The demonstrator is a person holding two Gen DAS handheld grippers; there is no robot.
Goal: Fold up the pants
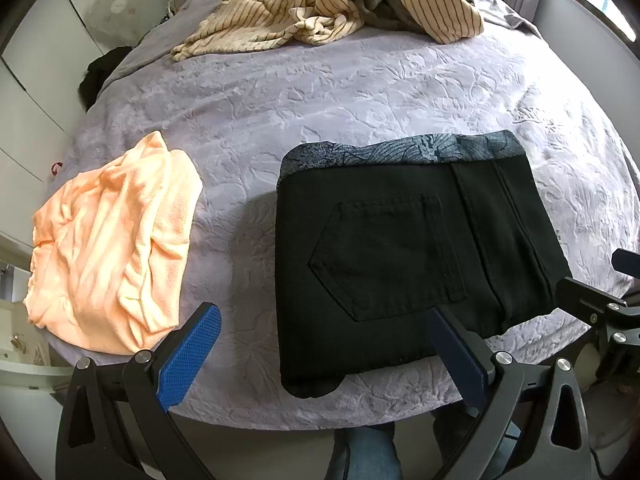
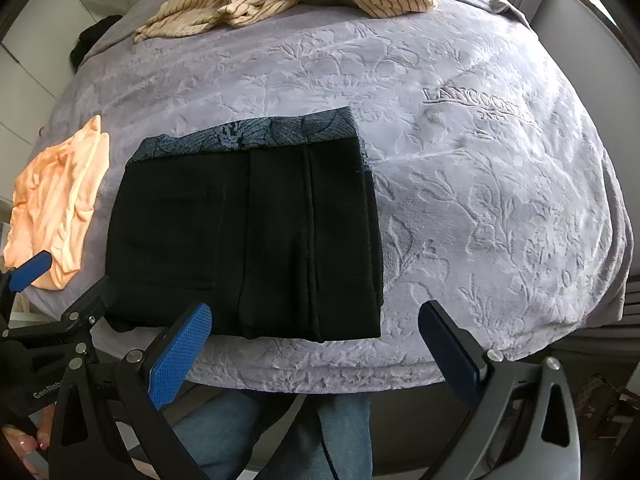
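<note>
The bed [image 2: 460, 184] wears a plush lilac cover embossed with leaves; only the right view shows lettering pressed into it at 2 o'clock. The black pants [image 1: 404, 256] lie folded in a thick rectangle at the near edge, on a blue leaf-print cloth [image 1: 400, 150]; the left view alone shows their stitched back pocket. A striped heap [image 1: 332, 8] sits at 12 o'clock, a crumpled peach towel [image 1: 108, 248] at 9. Both grippers, left [image 1: 324, 360] and right [image 2: 316, 354], hover with fingers spread, holding nothing.
</note>
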